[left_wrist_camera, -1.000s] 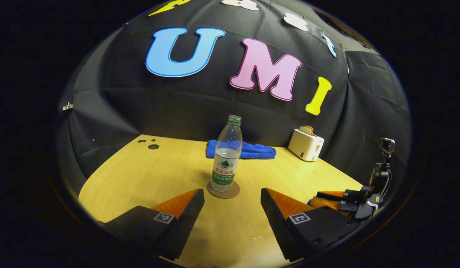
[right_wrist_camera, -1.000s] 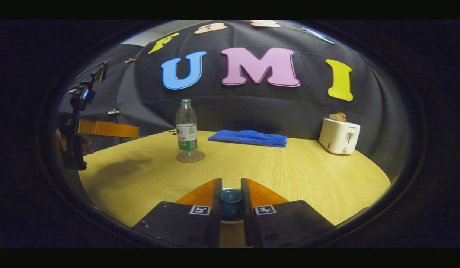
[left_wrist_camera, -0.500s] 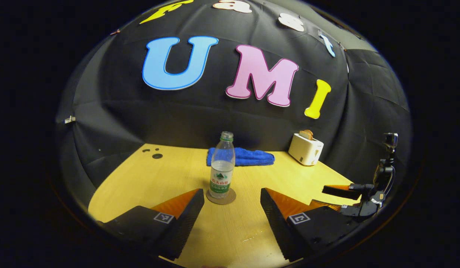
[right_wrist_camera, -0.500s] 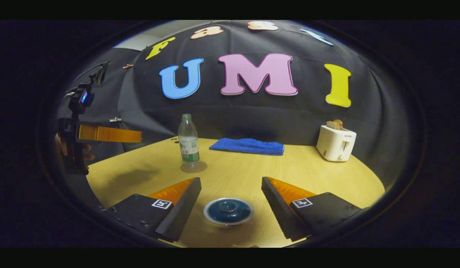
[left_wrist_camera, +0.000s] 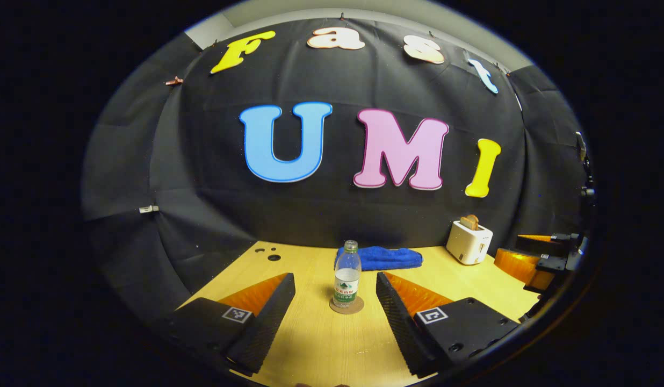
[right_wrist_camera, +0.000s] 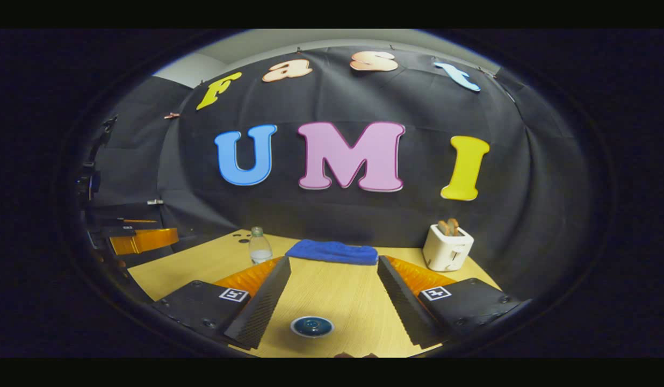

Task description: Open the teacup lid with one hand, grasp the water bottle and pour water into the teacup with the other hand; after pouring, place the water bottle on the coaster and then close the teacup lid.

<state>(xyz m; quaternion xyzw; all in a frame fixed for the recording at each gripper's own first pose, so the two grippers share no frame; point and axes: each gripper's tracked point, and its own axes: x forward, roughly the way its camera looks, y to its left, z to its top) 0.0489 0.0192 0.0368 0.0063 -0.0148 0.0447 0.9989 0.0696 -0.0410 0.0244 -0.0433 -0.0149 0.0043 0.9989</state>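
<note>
A clear water bottle [left_wrist_camera: 347, 273] with a green label stands upright on a round brown coaster [left_wrist_camera: 346, 307] on the wooden table [left_wrist_camera: 310, 344]. My left gripper [left_wrist_camera: 334, 277] hangs open well short of it and holds nothing. In the right gripper view the bottle [right_wrist_camera: 259, 250] stands far left, partly behind a finger. The teacup [right_wrist_camera: 312, 326] sits low between my fingers, seen from above, with its blue lid on and a pale rim around it. My right gripper [right_wrist_camera: 334, 260] is open above it, clear of the lid.
A folded blue towel [right_wrist_camera: 332, 251] lies at the table's back, and a white toaster [right_wrist_camera: 446, 247] holding toast stands at the back right. The other gripper [right_wrist_camera: 141, 239] hovers at the far left off the table's edge. Small dark holes [left_wrist_camera: 270, 253] mark the table's back left.
My right gripper let go of the lid's knob, opened, and rose back from the teacup. My left gripper also drew back and up, so the bottle looks smaller.
</note>
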